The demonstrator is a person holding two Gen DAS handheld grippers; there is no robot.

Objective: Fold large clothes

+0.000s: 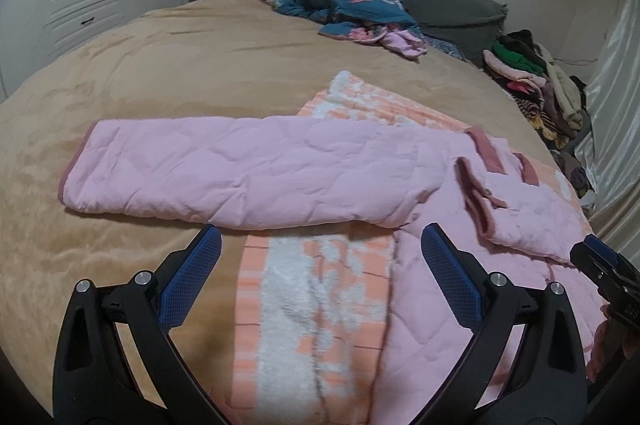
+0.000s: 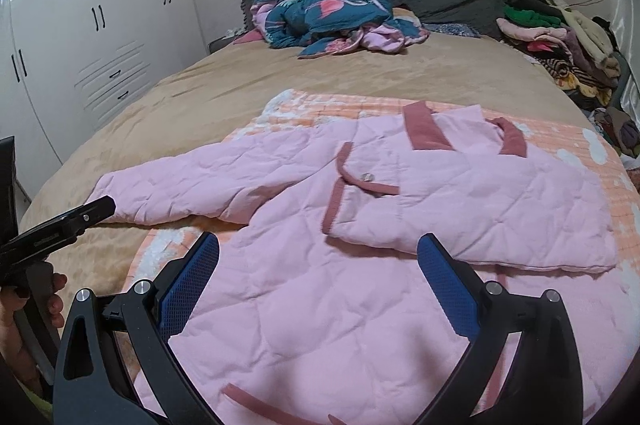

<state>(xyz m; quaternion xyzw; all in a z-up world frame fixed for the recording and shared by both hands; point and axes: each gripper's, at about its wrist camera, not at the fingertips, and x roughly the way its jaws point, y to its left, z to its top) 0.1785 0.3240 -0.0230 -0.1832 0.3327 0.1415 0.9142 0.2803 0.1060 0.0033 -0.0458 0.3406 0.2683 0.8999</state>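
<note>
Tan bed [image 2: 240,81]: your pink quilted jacket [image 2: 320,305] lies flat, soft, puffy and light. Both grippers, left [image 1: 320,257] and right [image 2: 318,261], hover spread, empty; grasp the outstretched sleeve's cuff [image 1: 76,169].

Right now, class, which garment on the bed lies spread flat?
The pink quilted jacket, one sleeve stretched sideways on the orange blanket; the teal patterned garment is bunched by the headboard.

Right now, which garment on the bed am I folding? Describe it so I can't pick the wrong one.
On the tan bed, look at the near end, on the orange-and-white blanket. The pink quilted jacket lies flat there, one sleeve stretched left. Unlike the crumpled teal patterned bundle by the headboard, it is plain pink with darker rose trim.
</note>
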